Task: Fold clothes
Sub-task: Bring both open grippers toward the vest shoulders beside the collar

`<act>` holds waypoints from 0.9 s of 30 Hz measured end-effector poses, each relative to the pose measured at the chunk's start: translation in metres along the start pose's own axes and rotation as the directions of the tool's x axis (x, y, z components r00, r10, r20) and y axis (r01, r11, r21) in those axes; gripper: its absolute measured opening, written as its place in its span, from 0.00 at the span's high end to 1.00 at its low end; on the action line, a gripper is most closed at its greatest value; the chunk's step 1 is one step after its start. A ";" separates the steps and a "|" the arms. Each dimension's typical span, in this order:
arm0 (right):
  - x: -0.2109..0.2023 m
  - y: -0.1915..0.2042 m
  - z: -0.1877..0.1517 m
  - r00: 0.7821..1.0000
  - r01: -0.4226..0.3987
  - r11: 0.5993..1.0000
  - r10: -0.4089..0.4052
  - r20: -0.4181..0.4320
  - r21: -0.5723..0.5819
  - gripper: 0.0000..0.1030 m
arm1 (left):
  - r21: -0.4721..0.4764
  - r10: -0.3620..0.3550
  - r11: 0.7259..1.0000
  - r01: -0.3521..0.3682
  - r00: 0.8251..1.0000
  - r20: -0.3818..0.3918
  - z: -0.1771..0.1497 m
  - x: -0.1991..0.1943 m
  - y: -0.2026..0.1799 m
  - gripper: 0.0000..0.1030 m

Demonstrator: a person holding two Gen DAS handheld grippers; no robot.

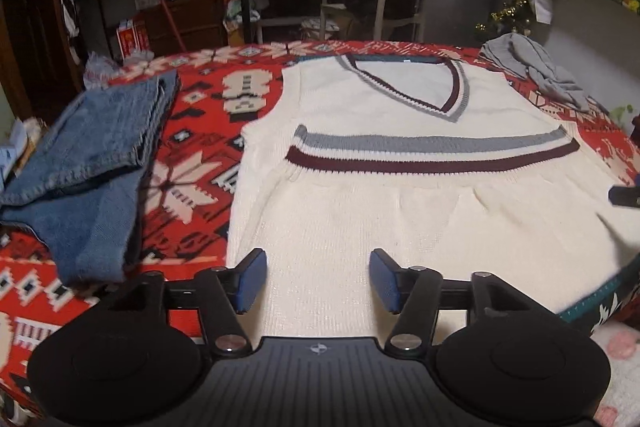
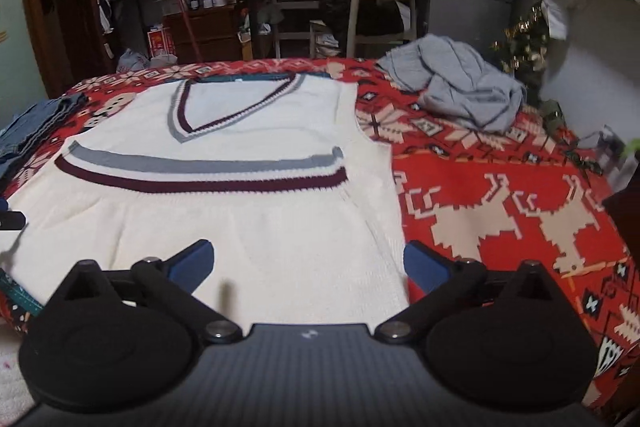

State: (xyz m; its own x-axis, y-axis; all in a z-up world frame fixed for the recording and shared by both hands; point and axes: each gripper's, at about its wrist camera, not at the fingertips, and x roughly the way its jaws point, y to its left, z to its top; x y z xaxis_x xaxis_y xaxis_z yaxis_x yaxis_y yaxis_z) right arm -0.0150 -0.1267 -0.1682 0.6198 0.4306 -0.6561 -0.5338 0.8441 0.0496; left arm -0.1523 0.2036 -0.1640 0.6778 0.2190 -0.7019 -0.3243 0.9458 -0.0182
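We hover over the flat vest (image 1: pixel 400 211)!
Left gripper (image 1: pixel 318 279) and right gripper (image 2: pixel 308 267) gape wide, empty; jeans (image 1: pixel 92 163) beside the vest.

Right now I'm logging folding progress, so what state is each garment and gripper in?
Cream knit vest: spread flat, face up, unfolded, V-neck at the far end.
Blue jeans: folded, lying left of the vest.
Grey garment: crumpled in a heap, unfolded, at the far right.
Left gripper: open, over the vest's hem, holding nothing.
Right gripper: open, over the vest's right hem corner, holding nothing.
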 end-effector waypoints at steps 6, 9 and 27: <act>0.012 0.004 -0.010 0.999 0.026 0.999 -0.027 -0.041 -0.021 0.01 | 0.021 -0.014 1.000 0.015 1.000 -0.019 -0.001 0.007 -0.007 0.17; 0.016 0.004 -0.014 0.999 0.037 0.999 -0.037 -0.037 -0.009 0.01 | 0.032 -0.021 0.999 0.022 0.999 -0.028 -0.002 0.010 -0.010 0.04; 0.014 0.010 -0.028 0.996 0.085 0.996 -0.086 0.037 0.006 0.01 | 0.047 -0.009 0.999 0.011 0.999 -0.037 -0.002 0.014 -0.016 0.00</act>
State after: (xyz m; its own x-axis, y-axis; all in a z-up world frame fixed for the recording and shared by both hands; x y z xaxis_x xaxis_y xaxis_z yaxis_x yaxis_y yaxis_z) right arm -0.0281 -0.1211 -0.1981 0.6843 0.3685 -0.6292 -0.4754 0.8798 -0.0018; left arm -0.1391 0.1905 -0.1749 0.6555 0.2011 -0.7279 -0.2853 0.9584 0.0079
